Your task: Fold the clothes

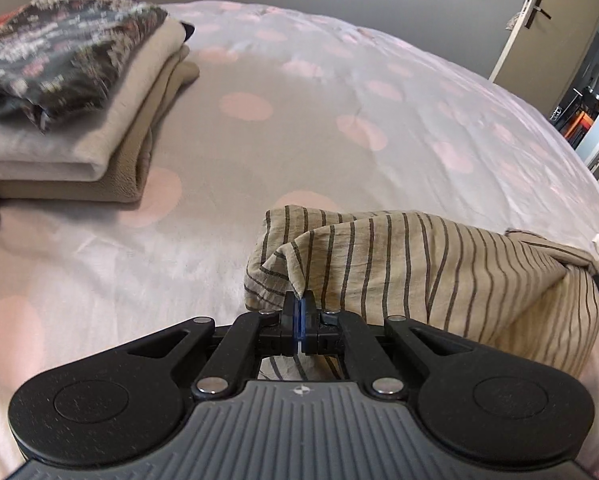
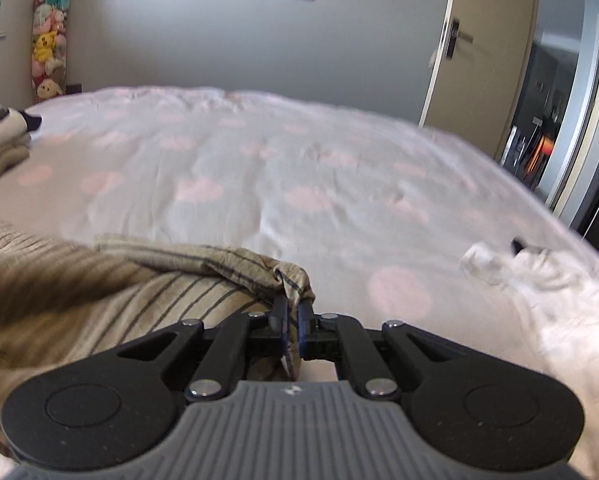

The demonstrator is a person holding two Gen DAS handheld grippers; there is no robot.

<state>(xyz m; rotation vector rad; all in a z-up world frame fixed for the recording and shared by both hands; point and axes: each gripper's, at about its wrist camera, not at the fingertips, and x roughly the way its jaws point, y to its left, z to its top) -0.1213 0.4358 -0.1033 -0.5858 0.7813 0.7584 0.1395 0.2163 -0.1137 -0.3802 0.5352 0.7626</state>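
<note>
The beige striped garment [image 1: 419, 264] hangs bunched between your 2 grippers, just above the near part of the bed, its dark pinstripes running down the draped cloth. Your left gripper [image 1: 300, 306] has its jaws pressed together on a folded corner of that garment, with only a thin blue line of pad showing between them. Your right gripper [image 2: 292, 307] is clamped on another gathered edge of the same garment [image 2: 171, 280], a wad of cloth filling the narrow gap between its fingers [image 2: 305, 312]; the rest of the fabric trails off to the left of that view, blurred.

Under the garment lies the bedspread [image 1: 319, 92], pale grey with large pink dots, lightly creased. At the far left of the bed sits a stack of folded clothes [image 1: 59, 120]: a dark floral piece [image 1: 63, 48] on top, a cream piece beneath it, a tan one at the bottom. To the right, near the bed's edge, lies a crumpled white garment [image 2: 539, 292], touching the bedspread and apart from the striped one.

Beyond the bed, a cream door [image 2: 483, 56] with a lever handle stands open onto a darker room. In the far left corner, a column of plush toys [image 2: 49, 40] hangs against the wall.
</note>
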